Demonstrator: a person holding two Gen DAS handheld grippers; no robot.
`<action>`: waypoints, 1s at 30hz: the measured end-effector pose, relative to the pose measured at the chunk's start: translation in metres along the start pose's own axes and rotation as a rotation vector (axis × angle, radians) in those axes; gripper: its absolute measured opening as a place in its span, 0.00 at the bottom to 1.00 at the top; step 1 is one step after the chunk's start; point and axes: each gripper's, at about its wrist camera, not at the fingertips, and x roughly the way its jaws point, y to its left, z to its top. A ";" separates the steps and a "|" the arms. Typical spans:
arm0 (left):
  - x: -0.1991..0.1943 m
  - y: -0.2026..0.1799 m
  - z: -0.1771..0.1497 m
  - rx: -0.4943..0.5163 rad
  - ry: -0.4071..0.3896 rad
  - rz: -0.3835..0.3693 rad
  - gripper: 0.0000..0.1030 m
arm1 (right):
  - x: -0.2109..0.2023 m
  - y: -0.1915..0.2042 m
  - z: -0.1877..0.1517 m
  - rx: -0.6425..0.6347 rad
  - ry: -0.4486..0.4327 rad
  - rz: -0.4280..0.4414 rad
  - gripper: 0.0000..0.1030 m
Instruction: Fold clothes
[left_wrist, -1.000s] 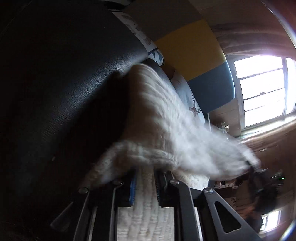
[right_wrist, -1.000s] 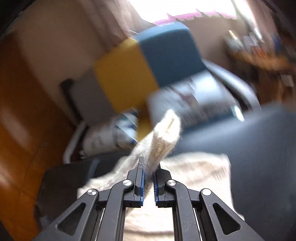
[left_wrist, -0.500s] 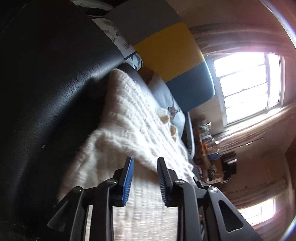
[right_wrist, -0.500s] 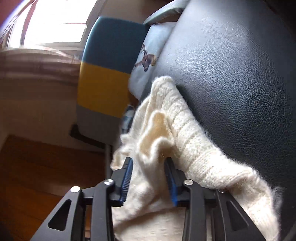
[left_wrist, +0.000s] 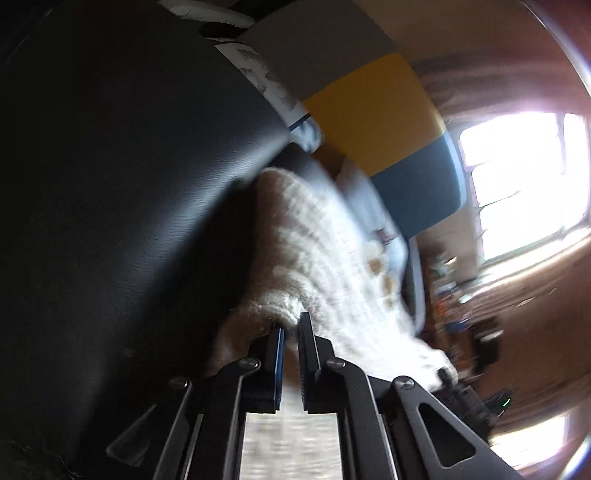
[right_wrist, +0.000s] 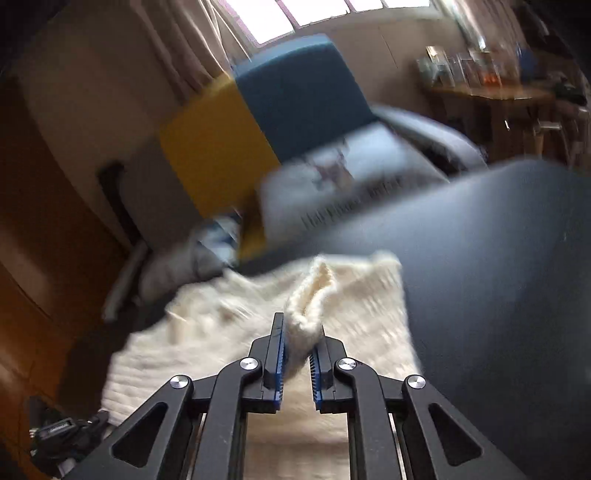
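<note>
A cream knitted sweater (right_wrist: 229, 343) lies spread over a black leather seat (right_wrist: 498, 295), reaching its far edge, as two hand-held grippers take hold of it. The right gripper (right_wrist: 298, 345) has its blue-padded jaws pinching a bunched fold of the knit, which stands up in a ridge just above the fingertips; the rest of the garment spreads flat below and to the left. In the left wrist view, the left gripper (left_wrist: 290, 330) has its jaws drawn close together on a rolled edge of the same sweater (left_wrist: 325, 266), with the dark leather (left_wrist: 129, 184) rising beside it on the left. The picture is blurred by motion there, so how firmly the cloth is gripped is hard to judge, though knit appears to sit between the pads. Beyond the seat stands an armchair (right_wrist: 258, 122) upholstered in grey, yellow and blue, with a printed cushion (right_wrist: 351, 173) on it, beneath a bright window (left_wrist: 524, 177).
</note>
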 end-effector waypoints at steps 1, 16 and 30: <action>-0.001 0.000 -0.001 0.005 0.013 -0.003 0.05 | -0.001 0.004 0.001 -0.038 0.000 -0.030 0.12; -0.059 -0.034 -0.005 0.132 -0.044 -0.100 0.17 | -0.048 0.069 0.001 -0.332 -0.136 -0.090 0.64; 0.056 -0.056 0.023 0.274 -0.014 0.023 0.02 | -0.007 0.033 -0.044 -0.457 0.007 -0.218 0.65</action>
